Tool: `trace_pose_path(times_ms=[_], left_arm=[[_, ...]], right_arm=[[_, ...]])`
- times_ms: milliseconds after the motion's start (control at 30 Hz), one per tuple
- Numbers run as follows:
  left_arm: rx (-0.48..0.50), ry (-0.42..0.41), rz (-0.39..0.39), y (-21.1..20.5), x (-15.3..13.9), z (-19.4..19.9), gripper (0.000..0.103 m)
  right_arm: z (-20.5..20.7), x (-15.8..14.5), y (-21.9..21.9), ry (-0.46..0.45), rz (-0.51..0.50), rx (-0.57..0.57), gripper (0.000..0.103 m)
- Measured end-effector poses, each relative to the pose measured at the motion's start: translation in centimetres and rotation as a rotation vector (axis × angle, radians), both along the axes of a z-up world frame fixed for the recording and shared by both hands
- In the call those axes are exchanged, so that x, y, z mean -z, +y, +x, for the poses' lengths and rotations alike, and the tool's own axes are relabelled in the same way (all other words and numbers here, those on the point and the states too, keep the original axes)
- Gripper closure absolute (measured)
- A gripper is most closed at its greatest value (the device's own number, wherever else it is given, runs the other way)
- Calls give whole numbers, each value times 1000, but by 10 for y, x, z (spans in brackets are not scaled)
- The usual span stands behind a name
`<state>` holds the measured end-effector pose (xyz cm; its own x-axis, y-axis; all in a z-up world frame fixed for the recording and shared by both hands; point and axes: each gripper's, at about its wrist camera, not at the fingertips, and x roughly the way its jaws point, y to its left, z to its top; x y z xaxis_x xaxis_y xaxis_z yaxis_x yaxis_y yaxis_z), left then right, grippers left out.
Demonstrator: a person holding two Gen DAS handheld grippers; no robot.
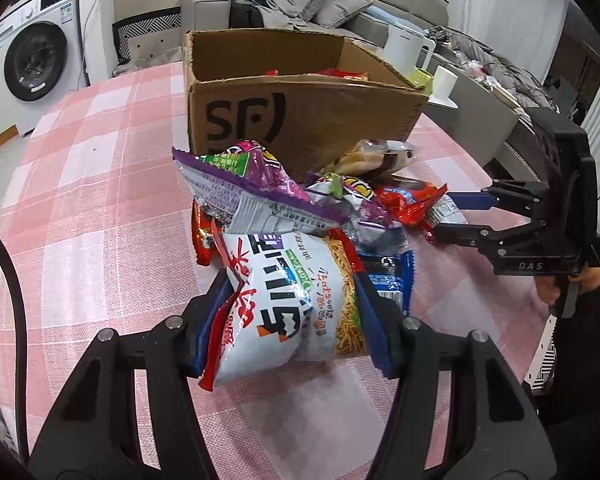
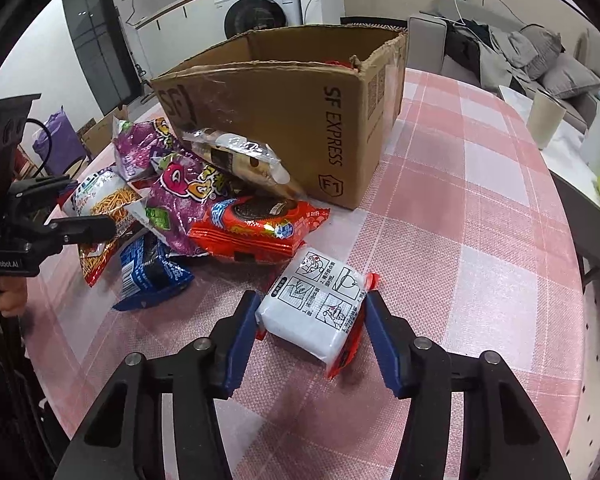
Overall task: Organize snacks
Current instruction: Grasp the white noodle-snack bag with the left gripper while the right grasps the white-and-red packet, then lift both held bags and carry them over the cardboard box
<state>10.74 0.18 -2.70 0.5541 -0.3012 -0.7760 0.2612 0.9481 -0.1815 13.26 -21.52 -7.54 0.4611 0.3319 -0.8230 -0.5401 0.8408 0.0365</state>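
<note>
The pick-up step is in hand; a noodle bag (image 1: 284, 304) is clamped in the left hand-held gripper (image 1: 292, 312) at the pile's near side; a white packet (image 2: 316, 304), on the desk apart from the pile, is pinched by the right hand-held gripper (image 2: 312, 320); next, both are to be lifted over the box (image 2: 284, 120) rim.
</note>
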Motion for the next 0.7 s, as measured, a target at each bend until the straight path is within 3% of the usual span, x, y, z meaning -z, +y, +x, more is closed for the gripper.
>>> trace_pose_path(times_ms=[467,700], left_arm=[[81,-26,-64,-5,-16,-16,46],[94,-48,-89,-5,-26,-28,46]], right_arm=[[-10,-7,-19,-9,-22,-35,56],[-2,-1,-13,-10,-38,9,26]])
